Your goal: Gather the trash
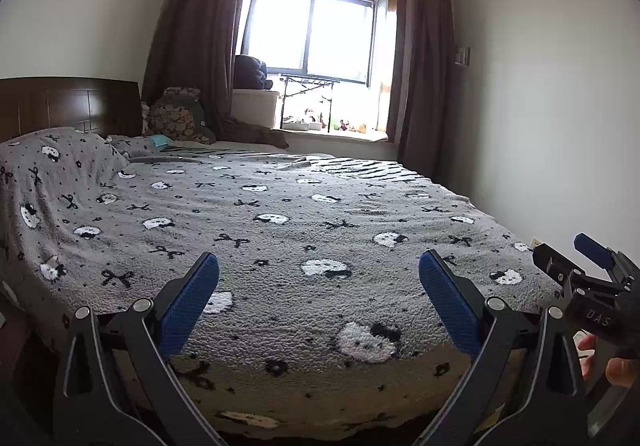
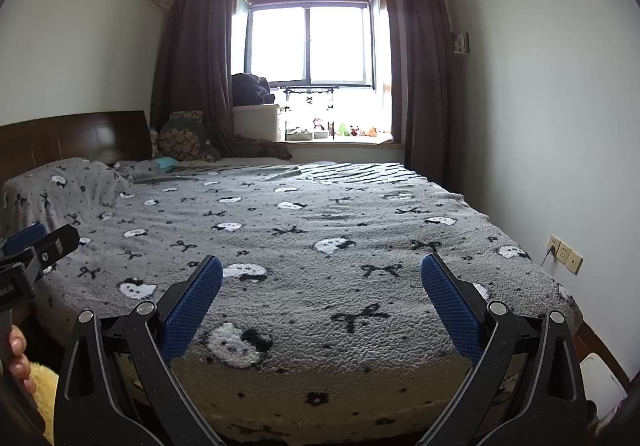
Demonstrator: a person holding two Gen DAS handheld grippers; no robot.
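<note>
My left gripper (image 1: pixel 319 258) is open over the foot of a bed, its blue pads wide apart with nothing between them. My right gripper (image 2: pixel 322 260) is open just the same, beside the left one. Each shows in the other's view: the right gripper (image 1: pixel 570 254) at the right edge, the left gripper (image 2: pixel 42 240) at the left edge, both held by a hand. A small light-blue item (image 1: pixel 160 142) (image 2: pixel 166 163) lies far off near the pillows. I cannot tell what it is. No other loose item stands out on the blanket.
A grey blanket (image 1: pixel 304 214) with white cat faces and black bows covers the bed. Dark headboard (image 1: pixel 68 102) at left, pillows and clothes by the curtained window (image 1: pixel 316 34). A white wall runs along the right, with sockets (image 2: pixel 564 252). A white object (image 2: pixel 600 378) sits on the floor at lower right.
</note>
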